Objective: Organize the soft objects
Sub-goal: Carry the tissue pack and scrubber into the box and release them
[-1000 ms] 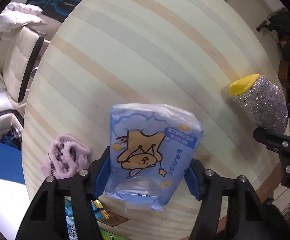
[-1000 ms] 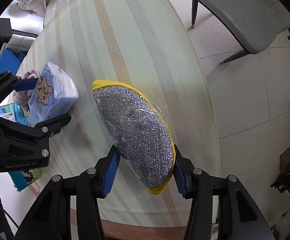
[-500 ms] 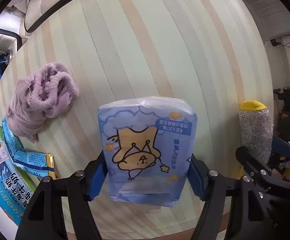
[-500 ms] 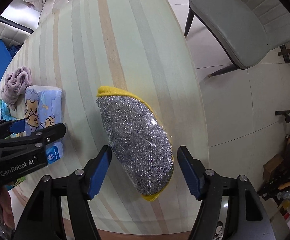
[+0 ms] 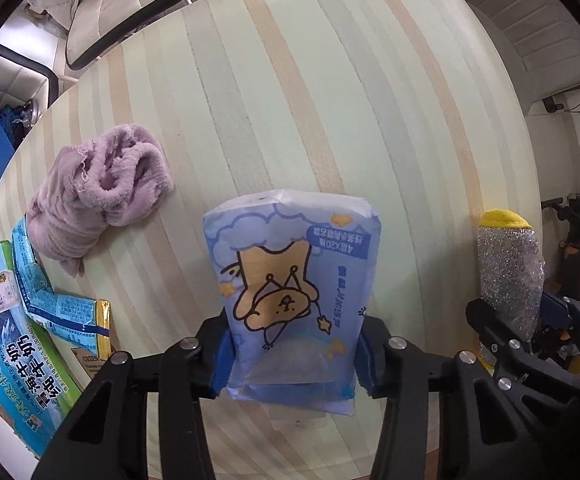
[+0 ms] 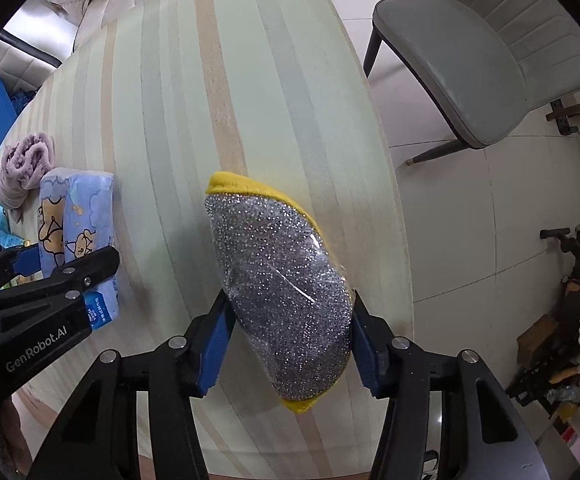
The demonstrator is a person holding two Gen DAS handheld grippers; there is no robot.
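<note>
My left gripper point(image 5: 292, 356) is shut on a blue tissue pack point(image 5: 294, 280) with a cartoon bear, held over the striped table point(image 5: 290, 100). The pack also shows in the right wrist view point(image 6: 75, 216). My right gripper point(image 6: 290, 344) is shut on a silver glittery sponge with a yellow edge point(image 6: 281, 272), wrapped in clear film, above the table's right side. The sponge shows at the right of the left wrist view point(image 5: 508, 272). A crumpled purple towel point(image 5: 97, 188) lies on the table to the left of the pack.
Blue and green milk cartons point(image 5: 17, 328) lie at the table's left front edge. A grey chair point(image 6: 486, 56) stands on the floor right of the table. A white sofa point(image 5: 121, 4) is beyond the far edge.
Both grippers have pulled up and back with their loads. The right jaws, which stood wider half a second ago, now press the sponge again. More of the towel and cartons shows.
</note>
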